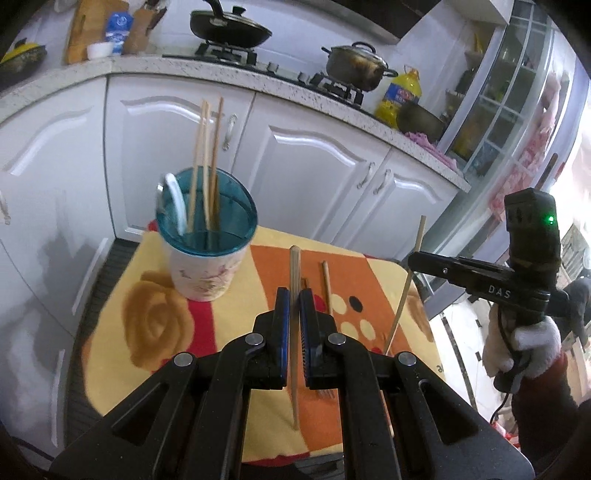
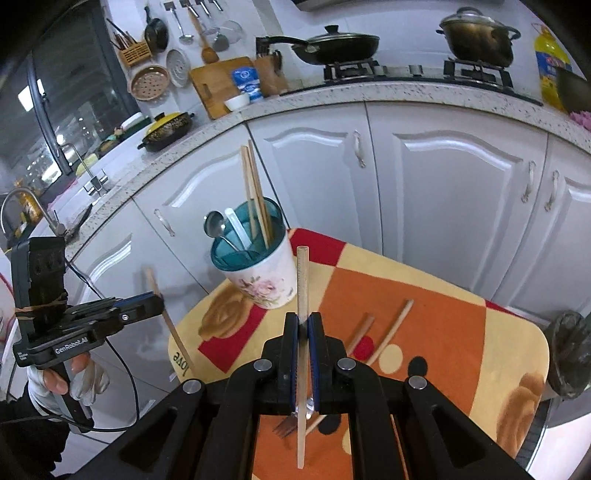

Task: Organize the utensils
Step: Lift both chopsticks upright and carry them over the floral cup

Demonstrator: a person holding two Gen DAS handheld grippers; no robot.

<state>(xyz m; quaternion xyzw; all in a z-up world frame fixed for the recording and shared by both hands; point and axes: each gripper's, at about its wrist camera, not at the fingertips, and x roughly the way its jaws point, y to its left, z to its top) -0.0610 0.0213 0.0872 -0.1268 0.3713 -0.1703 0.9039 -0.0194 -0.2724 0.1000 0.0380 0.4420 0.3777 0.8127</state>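
Note:
My left gripper (image 1: 294, 295) is shut on a pale wooden chopstick (image 1: 294, 266) that stands nearly upright above the table. My right gripper (image 2: 303, 317) is shut on a second chopstick (image 2: 302, 280), also upright. Each shows in the other's view: the right gripper (image 1: 410, 260) at the right, the left gripper (image 2: 160, 301) at the left. A floral cup with a teal insert (image 1: 201, 273) (image 2: 264, 284) holds chopsticks, a white spoon and a metal spoon. Two loose chopsticks (image 2: 391, 332) and a fork (image 2: 284, 428) lie on the patterned cloth (image 2: 424, 295).
White cabinet doors (image 1: 314, 166) stand close behind the small table. The counter above carries a stove with a black pan (image 1: 229, 26), a pot (image 1: 354, 62) and an oil bottle (image 1: 400, 92). A dark round object (image 2: 569, 354) sits at the table's right edge.

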